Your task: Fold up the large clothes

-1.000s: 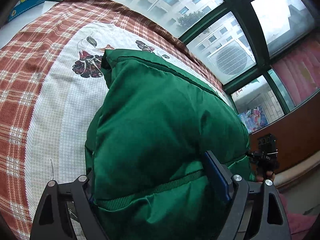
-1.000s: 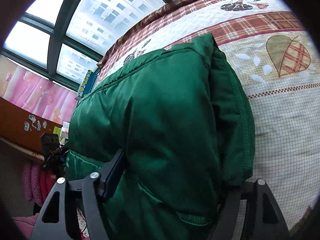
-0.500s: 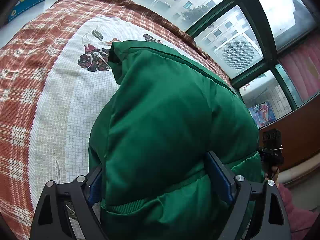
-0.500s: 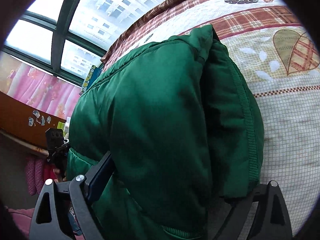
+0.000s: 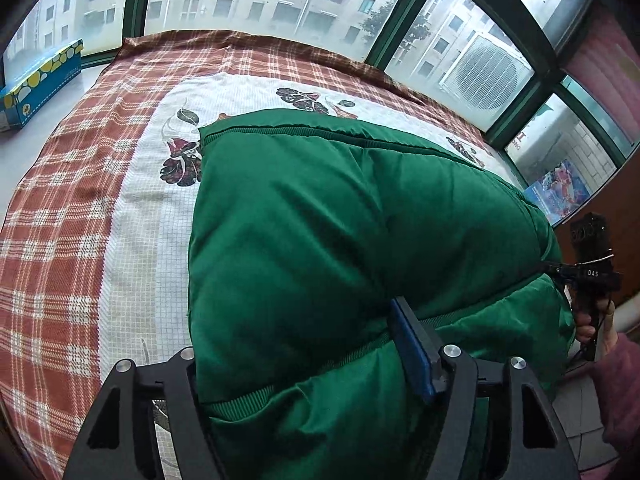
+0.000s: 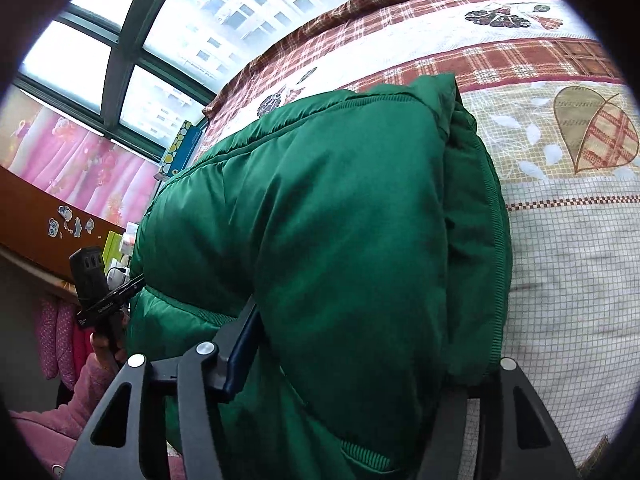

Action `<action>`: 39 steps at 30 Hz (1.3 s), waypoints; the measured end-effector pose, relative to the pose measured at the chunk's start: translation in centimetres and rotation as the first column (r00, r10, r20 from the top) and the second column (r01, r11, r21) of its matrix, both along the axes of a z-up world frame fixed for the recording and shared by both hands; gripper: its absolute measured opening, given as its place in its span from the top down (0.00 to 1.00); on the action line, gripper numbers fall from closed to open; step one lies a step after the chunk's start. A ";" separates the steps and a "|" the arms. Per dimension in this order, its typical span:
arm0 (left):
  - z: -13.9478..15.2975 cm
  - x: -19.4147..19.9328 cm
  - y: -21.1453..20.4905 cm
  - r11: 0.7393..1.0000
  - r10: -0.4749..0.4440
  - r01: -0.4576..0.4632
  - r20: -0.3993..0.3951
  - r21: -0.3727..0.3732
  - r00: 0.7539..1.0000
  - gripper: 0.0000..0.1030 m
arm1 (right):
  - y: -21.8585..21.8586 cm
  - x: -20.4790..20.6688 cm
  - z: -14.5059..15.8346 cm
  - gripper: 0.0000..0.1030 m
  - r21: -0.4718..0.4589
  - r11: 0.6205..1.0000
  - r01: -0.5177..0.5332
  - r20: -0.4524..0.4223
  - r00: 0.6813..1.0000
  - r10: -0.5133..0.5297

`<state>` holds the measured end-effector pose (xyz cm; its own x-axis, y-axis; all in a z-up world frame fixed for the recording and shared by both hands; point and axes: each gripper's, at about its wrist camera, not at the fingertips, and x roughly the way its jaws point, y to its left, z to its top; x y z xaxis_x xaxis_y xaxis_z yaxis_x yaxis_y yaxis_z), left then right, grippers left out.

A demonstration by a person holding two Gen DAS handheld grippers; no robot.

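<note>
A big green padded jacket (image 5: pixel 340 240) lies folded over on the patterned bed cover (image 5: pixel 80 216). It fills the right wrist view (image 6: pixel 340 240) too. My left gripper (image 5: pixel 304 364) is shut on a thick bunch of the jacket's near left edge, its blue pad (image 5: pixel 412 348) pressed into the fabric. My right gripper (image 6: pixel 352 364) is shut on the jacket's near right edge in the same way. Each gripper shows in the other's view, the right one (image 5: pixel 592 276) at the jacket's right end, the left one (image 6: pixel 96 292) at its left end.
The bed cover (image 6: pixel 560 240) is red plaid and white with flowers and leaves. A blue tissue box (image 5: pixel 40 80) lies on the sill at far left. Green-framed windows (image 5: pixel 400 12) stand behind the bed. Pink curtains (image 6: pixel 72 160) and a wooden board (image 6: pixel 36 220) are at the side.
Both grippers have carried the jacket's folded edge forward over the bed and lowered it. The jacket lies flatter and longer, and more of the bed and the windows shows.
</note>
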<state>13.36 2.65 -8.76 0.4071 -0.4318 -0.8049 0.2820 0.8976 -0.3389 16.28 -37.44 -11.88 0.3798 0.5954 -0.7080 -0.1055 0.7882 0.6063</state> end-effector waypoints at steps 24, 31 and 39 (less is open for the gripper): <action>10.1 3.0 -6.3 0.995 -0.023 0.005 0.187 0.100 0.982 0.79 | 0.6 -1.2 12.4 0.74 -0.232 0.972 0.047 0.292 0.956 0.024; 13.9 9.6 -12.6 0.998 -0.059 0.051 0.215 0.042 0.975 0.82 | -2.5 0.8 16.8 0.75 -0.297 0.945 0.135 0.381 0.925 -0.013; 17.0 21.4 -20.1 0.995 -0.094 0.099 0.250 -0.007 0.964 0.82 | -8.4 5.9 19.6 0.75 -0.331 0.909 0.252 0.446 0.891 -0.084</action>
